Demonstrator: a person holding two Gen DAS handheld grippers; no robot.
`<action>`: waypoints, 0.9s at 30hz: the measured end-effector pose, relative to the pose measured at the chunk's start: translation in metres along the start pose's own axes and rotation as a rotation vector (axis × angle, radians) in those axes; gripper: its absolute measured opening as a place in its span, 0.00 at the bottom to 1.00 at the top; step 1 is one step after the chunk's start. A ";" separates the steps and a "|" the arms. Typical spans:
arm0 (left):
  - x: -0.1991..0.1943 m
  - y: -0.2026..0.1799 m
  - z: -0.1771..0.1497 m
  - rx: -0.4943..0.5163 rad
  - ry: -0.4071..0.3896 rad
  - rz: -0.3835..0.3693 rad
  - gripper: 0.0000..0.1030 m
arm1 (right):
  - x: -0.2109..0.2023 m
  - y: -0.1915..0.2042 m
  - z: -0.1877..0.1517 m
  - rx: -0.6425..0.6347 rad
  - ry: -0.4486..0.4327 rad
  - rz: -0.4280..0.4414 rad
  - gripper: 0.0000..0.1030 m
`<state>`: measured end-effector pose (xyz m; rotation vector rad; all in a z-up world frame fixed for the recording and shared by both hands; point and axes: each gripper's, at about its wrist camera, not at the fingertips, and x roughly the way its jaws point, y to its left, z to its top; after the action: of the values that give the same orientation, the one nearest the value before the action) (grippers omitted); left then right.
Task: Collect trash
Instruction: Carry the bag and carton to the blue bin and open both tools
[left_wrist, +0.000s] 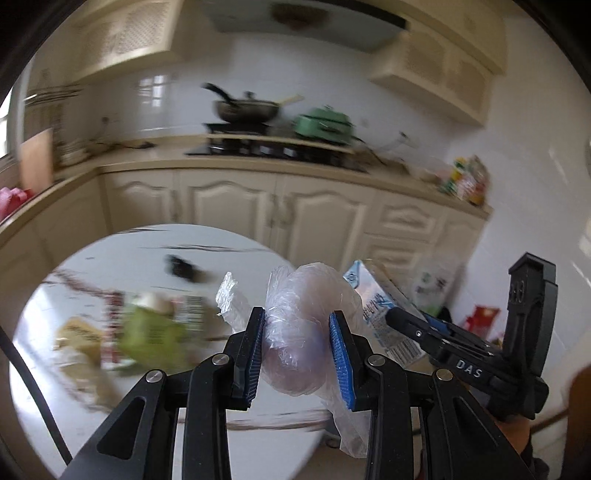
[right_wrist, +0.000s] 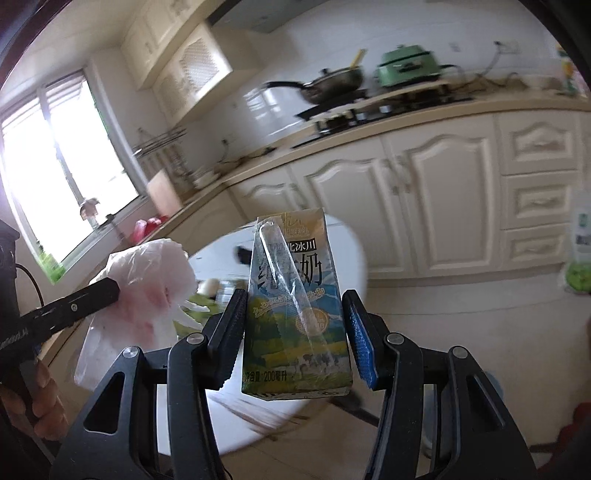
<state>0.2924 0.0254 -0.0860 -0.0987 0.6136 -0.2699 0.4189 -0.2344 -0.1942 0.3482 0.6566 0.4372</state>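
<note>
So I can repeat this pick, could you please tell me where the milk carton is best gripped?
Grip the milk carton across its two flat, parallel side walls, lower half, coming from the base end, as the right gripper does. The fingers sit flush there, clear of the wrapped straw on its front.

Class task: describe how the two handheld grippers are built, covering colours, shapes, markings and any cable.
Both the left gripper and the right gripper have black angular linkage arms with silver round pivot pins and blue ribbed pads. White "DAS" lettering marks the right gripper's side. A black cable runs beside the left gripper.
</note>
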 end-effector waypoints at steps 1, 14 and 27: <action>0.009 -0.008 0.001 0.010 0.009 -0.015 0.30 | -0.006 -0.012 -0.002 0.014 0.000 -0.015 0.48; 0.167 -0.081 -0.021 0.147 0.283 -0.097 0.30 | 0.042 -0.188 -0.082 0.236 0.140 -0.221 0.48; 0.382 -0.103 -0.043 0.231 0.535 -0.038 0.30 | 0.077 -0.285 -0.144 0.376 0.204 -0.333 0.64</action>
<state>0.5442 -0.1809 -0.3157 0.1921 1.1066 -0.4068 0.4591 -0.4149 -0.4657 0.5433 0.9814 0.0264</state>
